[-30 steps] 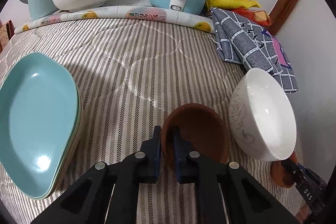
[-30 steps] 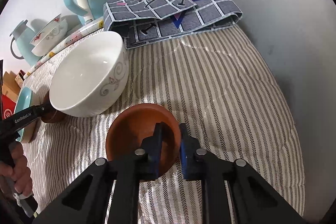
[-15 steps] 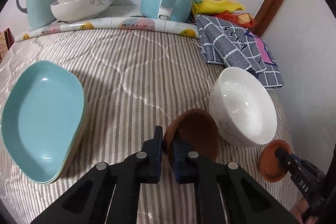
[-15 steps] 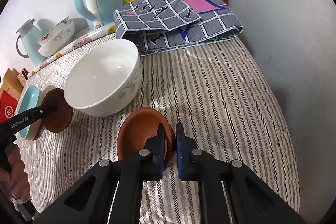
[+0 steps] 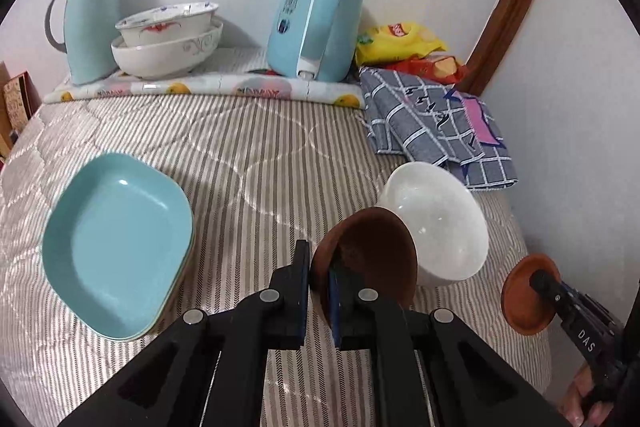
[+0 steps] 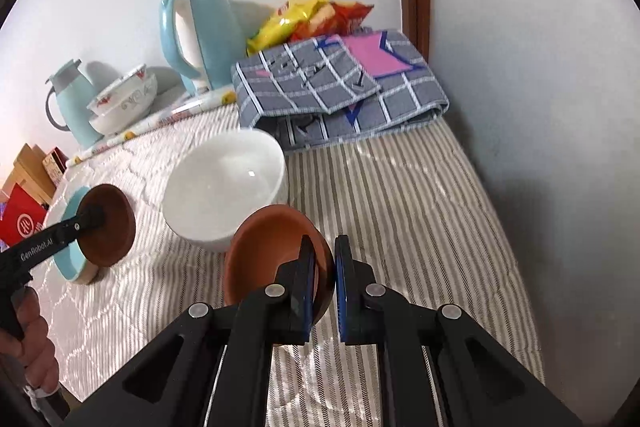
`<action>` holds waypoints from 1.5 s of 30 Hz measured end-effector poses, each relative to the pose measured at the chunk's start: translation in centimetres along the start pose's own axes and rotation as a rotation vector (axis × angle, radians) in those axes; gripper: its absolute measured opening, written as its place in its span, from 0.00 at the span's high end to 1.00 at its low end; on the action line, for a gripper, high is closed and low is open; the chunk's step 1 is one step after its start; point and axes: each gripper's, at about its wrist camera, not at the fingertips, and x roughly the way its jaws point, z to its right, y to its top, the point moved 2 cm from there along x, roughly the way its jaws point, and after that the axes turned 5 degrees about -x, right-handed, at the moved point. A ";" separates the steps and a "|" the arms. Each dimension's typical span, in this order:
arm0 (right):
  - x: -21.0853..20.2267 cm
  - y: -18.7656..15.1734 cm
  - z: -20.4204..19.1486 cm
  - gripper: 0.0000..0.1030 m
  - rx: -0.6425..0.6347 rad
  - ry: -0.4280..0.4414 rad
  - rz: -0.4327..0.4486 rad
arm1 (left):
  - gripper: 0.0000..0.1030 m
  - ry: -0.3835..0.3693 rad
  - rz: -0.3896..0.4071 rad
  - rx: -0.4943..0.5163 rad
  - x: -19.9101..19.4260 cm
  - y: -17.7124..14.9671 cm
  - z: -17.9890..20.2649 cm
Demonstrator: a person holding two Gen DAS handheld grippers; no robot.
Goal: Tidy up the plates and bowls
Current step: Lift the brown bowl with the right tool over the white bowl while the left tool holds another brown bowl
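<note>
Both claws have lifted since a second ago, each carrying its brown dish clear of the striped bed cover [image 5: 248,155]. Far left, the stack of teal plates [image 5: 116,251] lies flat on the bed. Next along, the left claw [image 5: 319,291] is clamped on the rim of a dark brown dish [image 5: 372,255], tilted on edge just in front of the white bowl [image 5: 440,223]. Over on the right, the right claw [image 6: 322,287] pinches the rim of the lighter brown dish [image 6: 268,251], also up off the cover, near that bowl.
</note>
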 end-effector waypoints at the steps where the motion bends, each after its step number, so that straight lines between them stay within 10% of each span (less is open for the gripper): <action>1: -0.3 0.3 -0.1 0.91 -0.003 0.000 0.007 | 0.92 -0.002 0.006 0.001 -0.3 0.2 0.1; 15: -1.5 4.0 -2.3 0.91 -0.045 0.019 0.069 | 0.92 0.007 0.059 0.009 -2.6 2.3 0.5; 45: 8.6 5.5 -6.7 0.91 -0.116 -0.001 -0.089 | 0.92 0.064 0.031 -0.106 1.5 4.4 -5.7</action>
